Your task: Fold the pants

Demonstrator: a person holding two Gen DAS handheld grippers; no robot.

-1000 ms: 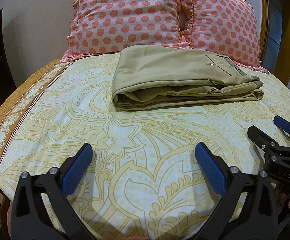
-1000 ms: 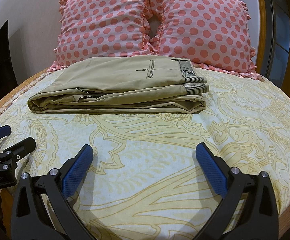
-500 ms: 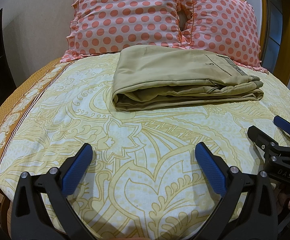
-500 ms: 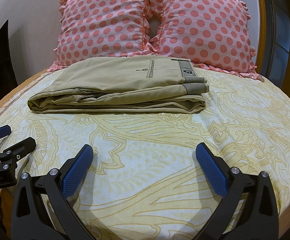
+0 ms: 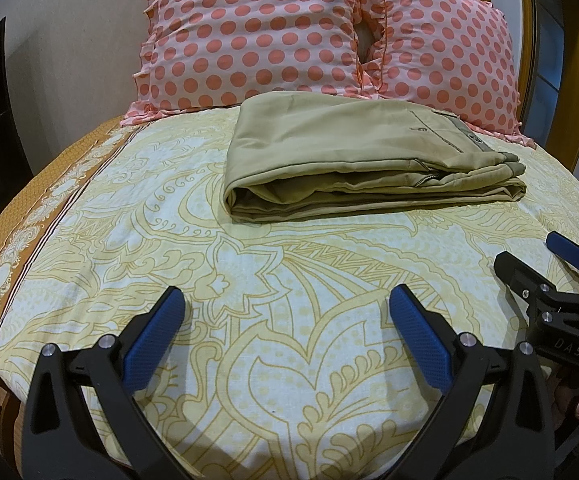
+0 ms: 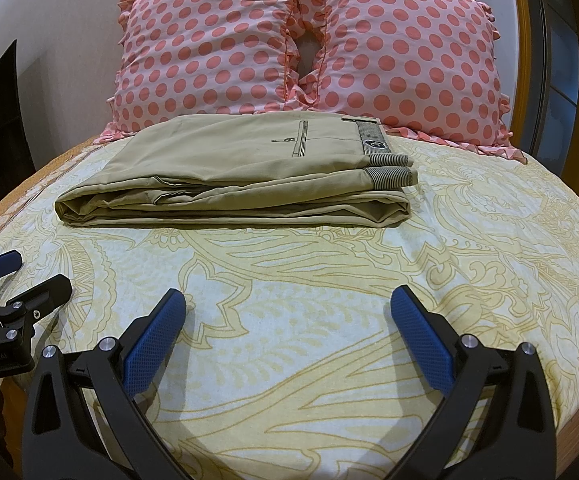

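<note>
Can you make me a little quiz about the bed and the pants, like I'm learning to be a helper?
1. True or false: the khaki pants are already folded into a flat stack on the bed sheet.
2. What stands right behind the pants? A) two polka-dot pillows B) a laundry basket C) a stack of books
3. Fill in the missing word: the left gripper and the right gripper are both ____ and hold nothing.

Key
1. True. The waistband end lies on top, toward the right.
2. A. The pillows lean side by side at the head of the bed.
3. Open. The blue fingers are spread wide, short of the pants.
</note>
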